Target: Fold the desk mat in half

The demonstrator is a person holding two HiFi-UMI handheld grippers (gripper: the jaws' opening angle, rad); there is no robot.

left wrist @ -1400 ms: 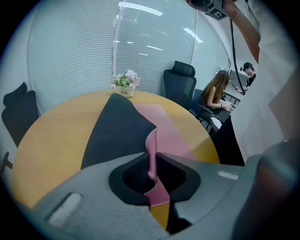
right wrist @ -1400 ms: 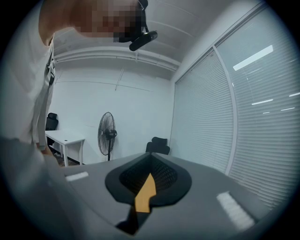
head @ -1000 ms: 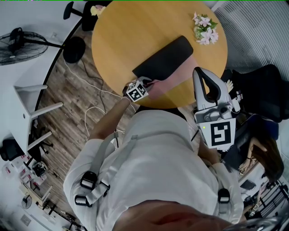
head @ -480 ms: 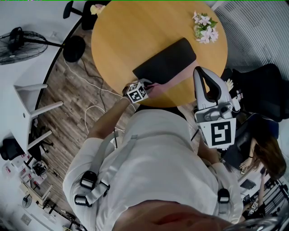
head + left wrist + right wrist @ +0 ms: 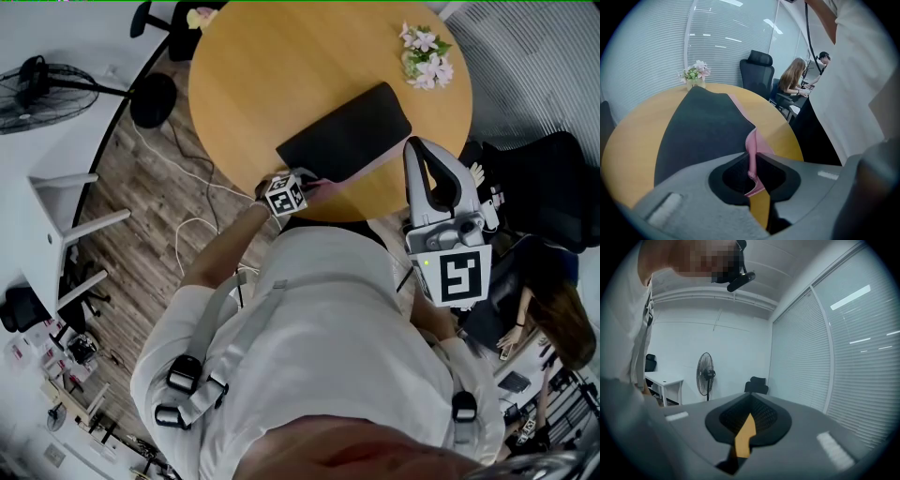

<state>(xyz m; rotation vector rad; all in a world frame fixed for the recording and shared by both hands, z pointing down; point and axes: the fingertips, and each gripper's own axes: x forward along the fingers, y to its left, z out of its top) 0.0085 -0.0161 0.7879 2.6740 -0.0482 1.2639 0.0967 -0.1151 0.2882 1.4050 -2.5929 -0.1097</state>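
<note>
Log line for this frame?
left gripper: shut on desk mat edge | right gripper: shut, empty, clear of mat | desk mat: black side up, pink strip showing

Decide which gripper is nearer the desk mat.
Left. The left gripper grips the desk mat by its pink edge; the right gripper is apart from it, by the table rim.

This is looking like an office: a person (image 5: 791, 80) is working beside a black swivel chair (image 5: 758, 70), and blinds (image 5: 801, 348) are covering the glass walls
</note>
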